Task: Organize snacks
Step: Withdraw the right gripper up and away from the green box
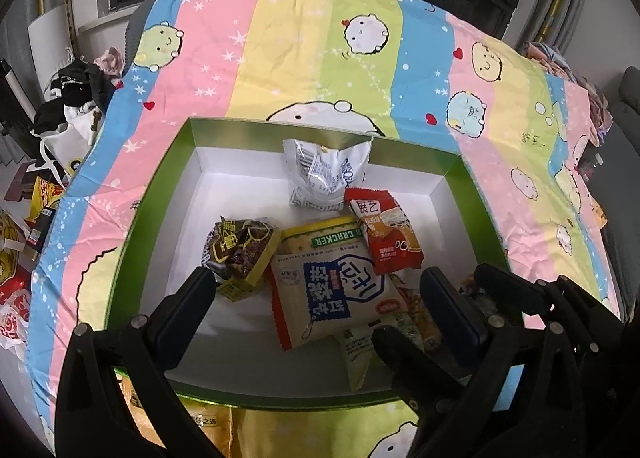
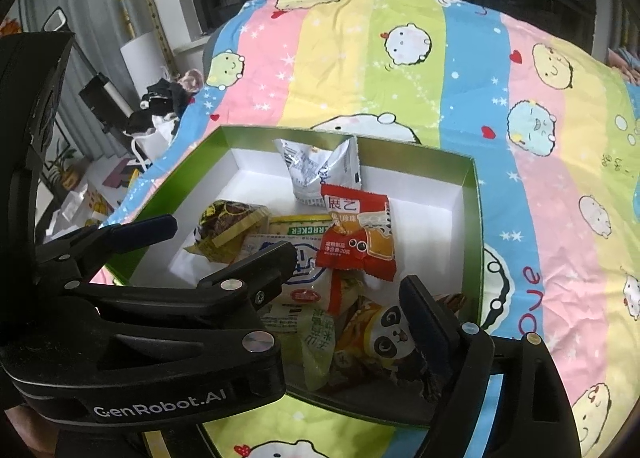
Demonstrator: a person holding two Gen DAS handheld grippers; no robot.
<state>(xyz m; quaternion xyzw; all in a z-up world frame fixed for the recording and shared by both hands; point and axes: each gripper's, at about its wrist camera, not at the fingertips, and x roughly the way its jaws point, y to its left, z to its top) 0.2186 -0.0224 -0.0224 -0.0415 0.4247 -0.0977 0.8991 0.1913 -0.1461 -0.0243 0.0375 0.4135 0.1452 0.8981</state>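
Step in hand: dropping snacks into the green box (image 1: 160, 193), by the look of it. Box sits on striped cartoon bedsheet (image 1: 320, 37), white inside, about half bare, left side mostly free.

Right gripper (image 2: 352, 270): jaws apart, nothing clamped. It hangs over the box's near right corner, above a panda packet (image 2: 380, 334) and a pale green packet (image 2: 320, 342). Pads press on neither. Reads as a release just finished, though that is a judgement only.

Left gripper (image 1: 316, 290): jaws wide apart, empty, straddling the white-and-blue packet (image 1: 340, 290) from above. Cannot tell whether the tips touch it.

Snacks in box, left wrist view, from the box's centre:
- silver foil packet (image 1: 320, 173) at 12 o'clock, standing against the far wall, crumpled.
- red packet (image 1: 384, 234) at 2 o'clock, tilted, overlapping the cracker packet.
- yellow cracker packet (image 1: 320, 238) near centre, partly under the white-and-blue one.
- dark yellow-and-brown packet (image 1: 240, 254) at 9 o'clock, puffy, just beside the left finger.
- white-and-blue packet at 6 o'clock, flat, on top of the pile.

All soft sealed pouches, crinkly; likely slippery, easy to crush.

Next move, a guess: pull back and fetch more. More yellow packets (image 1: 208, 430) lie outside the box at 7 o'clock, under the left gripper, partly hidden. Needs a clean edge pinch and lifting clear of the box wall. Risk: a finger snagging the pile on the way out.
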